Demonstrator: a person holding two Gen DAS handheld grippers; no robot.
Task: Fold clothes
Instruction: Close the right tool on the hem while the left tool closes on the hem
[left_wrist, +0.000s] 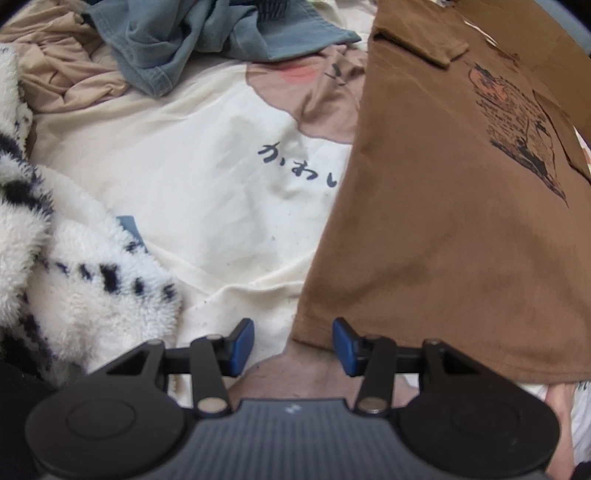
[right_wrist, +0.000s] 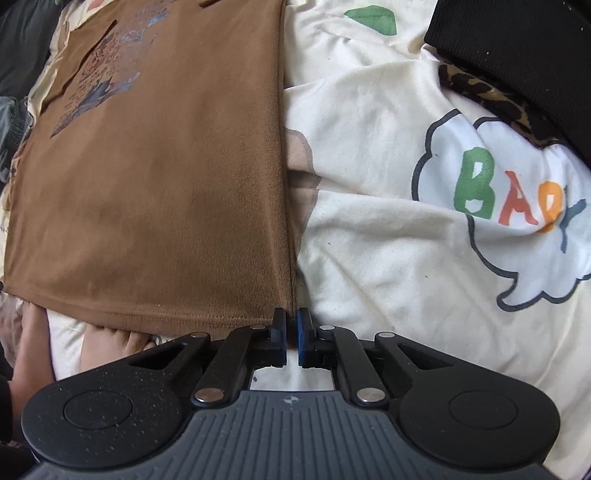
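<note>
Fingers (right_wrist: 280, 326) pinching one brown shirt (right_wrist: 155, 192)

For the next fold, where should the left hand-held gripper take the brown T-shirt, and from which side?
Probably the near hem corner of the brown T-shirt, approached from the bare cream sheet beside it. The hem lies flat with that corner free just ahead of the open left hand-held gripper. The right hand-held gripper is shut at the opposite hem corner.

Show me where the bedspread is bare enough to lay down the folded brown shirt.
Bare cream bedspread lies between the brown shirt and the fluffy white blanket. Another patch sits right of the shirt, by the "BABY" cloud print. Crowded: blue garment and beige cloth up top, black garment far right.
</note>
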